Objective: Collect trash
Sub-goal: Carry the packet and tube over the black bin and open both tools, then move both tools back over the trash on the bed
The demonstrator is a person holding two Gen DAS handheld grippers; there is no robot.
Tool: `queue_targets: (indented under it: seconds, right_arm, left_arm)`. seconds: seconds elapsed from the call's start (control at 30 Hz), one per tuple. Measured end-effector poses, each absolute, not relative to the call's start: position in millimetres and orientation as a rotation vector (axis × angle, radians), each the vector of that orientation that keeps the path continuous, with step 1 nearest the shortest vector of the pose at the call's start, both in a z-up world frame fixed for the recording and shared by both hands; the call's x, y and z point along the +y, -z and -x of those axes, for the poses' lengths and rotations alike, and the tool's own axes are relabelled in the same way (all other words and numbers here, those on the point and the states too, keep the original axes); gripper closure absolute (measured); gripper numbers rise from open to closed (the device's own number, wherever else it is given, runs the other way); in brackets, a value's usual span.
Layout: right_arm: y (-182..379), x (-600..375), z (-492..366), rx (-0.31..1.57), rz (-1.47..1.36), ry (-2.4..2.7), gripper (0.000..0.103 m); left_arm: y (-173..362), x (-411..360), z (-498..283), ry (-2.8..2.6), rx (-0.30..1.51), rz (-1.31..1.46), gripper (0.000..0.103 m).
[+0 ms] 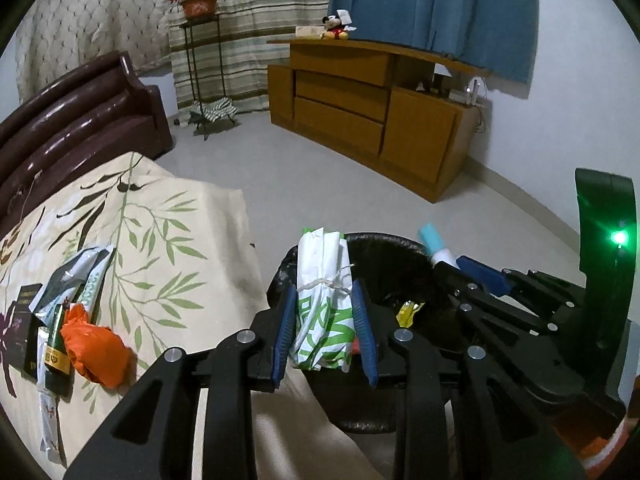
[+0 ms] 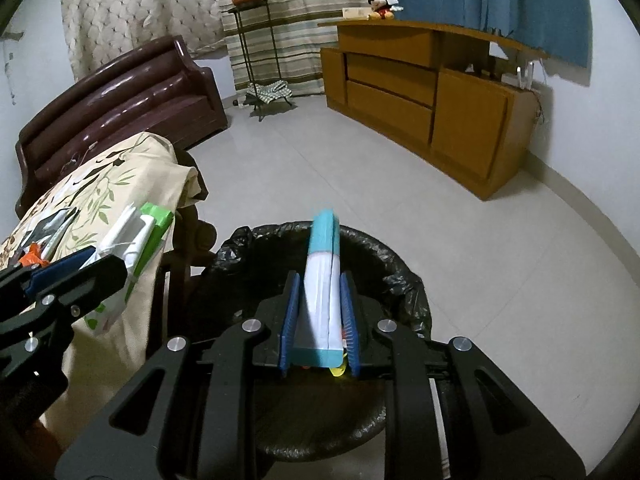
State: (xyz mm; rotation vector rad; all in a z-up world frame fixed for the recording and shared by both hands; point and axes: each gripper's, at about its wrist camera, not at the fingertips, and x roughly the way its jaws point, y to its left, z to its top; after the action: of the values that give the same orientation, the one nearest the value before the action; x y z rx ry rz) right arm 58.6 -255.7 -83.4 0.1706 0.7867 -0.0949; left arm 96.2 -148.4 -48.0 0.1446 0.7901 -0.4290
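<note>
My left gripper (image 1: 325,304) is shut on a rolled white and green bag (image 1: 322,300) tied with string, held over the near edge of a black-lined trash bin (image 1: 384,252). My right gripper (image 2: 319,296) is shut on a white and teal packet (image 2: 322,280), held above the bin (image 2: 400,280). The right gripper also shows in the left wrist view (image 1: 464,268), and the left gripper shows at the left of the right wrist view (image 2: 100,264). A yellow wrapper (image 1: 408,312) lies inside the bin. An orange bag (image 1: 96,348) and several wrappers (image 1: 76,280) lie on the floral cloth (image 1: 168,240).
A dark brown sofa (image 2: 132,108) stands behind the cloth-covered table. A wooden cabinet (image 2: 432,96) stands against the far wall, with a plant stand (image 2: 256,52) to its left. Pale tiled floor (image 2: 360,168) lies between them and the bin.
</note>
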Motion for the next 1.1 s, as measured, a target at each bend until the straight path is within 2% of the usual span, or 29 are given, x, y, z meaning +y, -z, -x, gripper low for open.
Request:
queue_targets:
  seconds: [0.07, 0.1, 0.43, 0.8, 1.1]
  right_arm:
    - [85, -256, -59, 0.788, -0.174, 0.100, 0.072]
    - [85, -256, -58, 0.787, -0.174, 0.101, 0.072]
    - [79, -257, -48, 0.777, -0.197, 0.120, 0.071]
    - [70, -243, -41, 0.775, -0.213, 0.113, 0.058]
    - [60, -207, -40, 0.777, -0.188, 0.054, 0.058]
  left_arm:
    - [47, -149, -97, 0.425, 0.794, -0.136, 0.062]
    - [47, -149, -98, 0.424, 0.793, -0.130, 0.059]
    - [45, -144, -95, 0.419, 0.784, -0.115, 0.058]
    - [34, -113, -87, 0.363, 0.770, -0.096, 0.052]
    - [25, -64, -82, 0.276, 0.762, -0.068, 0.051]
